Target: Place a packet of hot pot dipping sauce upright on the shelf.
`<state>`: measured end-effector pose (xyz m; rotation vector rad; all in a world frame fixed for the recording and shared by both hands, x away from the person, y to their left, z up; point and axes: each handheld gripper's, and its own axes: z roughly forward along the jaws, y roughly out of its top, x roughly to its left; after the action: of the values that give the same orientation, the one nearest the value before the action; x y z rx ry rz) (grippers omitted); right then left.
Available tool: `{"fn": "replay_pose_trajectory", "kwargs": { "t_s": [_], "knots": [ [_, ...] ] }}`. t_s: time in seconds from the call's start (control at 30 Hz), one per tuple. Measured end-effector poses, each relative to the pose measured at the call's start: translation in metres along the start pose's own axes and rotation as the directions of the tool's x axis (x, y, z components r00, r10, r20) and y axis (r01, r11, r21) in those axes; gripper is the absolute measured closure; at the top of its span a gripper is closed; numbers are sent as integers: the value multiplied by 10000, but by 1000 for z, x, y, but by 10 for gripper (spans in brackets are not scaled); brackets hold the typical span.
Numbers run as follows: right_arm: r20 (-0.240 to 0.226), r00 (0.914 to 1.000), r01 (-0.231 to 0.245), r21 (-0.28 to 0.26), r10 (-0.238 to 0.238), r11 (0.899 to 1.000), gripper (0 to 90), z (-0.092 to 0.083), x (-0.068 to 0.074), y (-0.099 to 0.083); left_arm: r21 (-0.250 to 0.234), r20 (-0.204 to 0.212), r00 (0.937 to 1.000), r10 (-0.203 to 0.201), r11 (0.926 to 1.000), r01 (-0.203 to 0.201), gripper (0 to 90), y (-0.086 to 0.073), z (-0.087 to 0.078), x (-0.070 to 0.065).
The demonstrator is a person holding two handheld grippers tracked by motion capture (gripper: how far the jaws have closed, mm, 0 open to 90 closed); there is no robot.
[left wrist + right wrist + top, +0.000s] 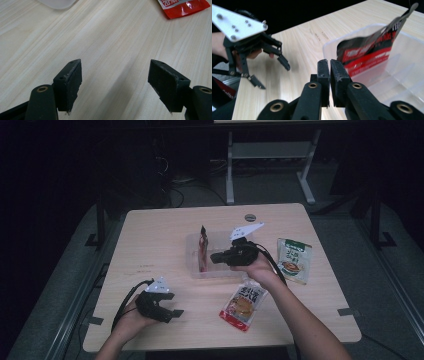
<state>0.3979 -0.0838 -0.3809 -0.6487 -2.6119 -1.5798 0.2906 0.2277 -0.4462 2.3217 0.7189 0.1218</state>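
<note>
On the wooden table (160, 240) stands a clear bin (192, 270), and in it a dark red packet (202, 251) stands on its edge, leaning against the left wall. In the right gripper view the packet (372, 53) rises slanted out of the bin (402, 82), with its top corner above the rim. The right gripper (216, 257) is over the bin, just to the right of the packet, and it points toward it. Its jaws are together, with only a thin slit between the pads, and nothing is between them; the packet is just behind the tips, and I cannot tell if it touches them. The left gripper (175, 314) rests near the front left part of the table, well apart from the bin. Its jaws are wide apart and hold nothing; in the left gripper view there is only bare table (112, 37) between them. The right gripper view also shows this left gripper (273, 72) farther off, with its grey plate on top. A red and white pouch (243, 304) lies flat in front of the bin, near the right forearm, and its red corner (183, 8) appears at the top of the left gripper view. A green and white pouch (294, 260) lies to the right of the bin, near the right edge.
</note>
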Motion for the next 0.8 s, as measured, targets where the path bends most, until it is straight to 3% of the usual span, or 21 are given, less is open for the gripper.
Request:
{"fn": "replay_pose_trajectory", "kwargs": {
  "t_s": [0.13,0.4,0.53,0.8],
  "knots": [
    [116,9999,-72,154,70,9999,771,-11,6,-7,-35,30,10000,-43,10000,43,274,1,0,-1],
    [367,9989,271,669,-296,9974,720,-22,21,-16,-44,14,10000,-1,10000,1,274,2,0,-2],
    [663,9968,379,1063,-451,9936,768,-29,27,-28,23,52,9999,102,9999,-103,274,2,0,-2],
    [1071,9930,373,1177,-501,9923,891,-49,30,-40,35,-2,9999,107,9999,-107,275,2,1,-3]
  ]
}}
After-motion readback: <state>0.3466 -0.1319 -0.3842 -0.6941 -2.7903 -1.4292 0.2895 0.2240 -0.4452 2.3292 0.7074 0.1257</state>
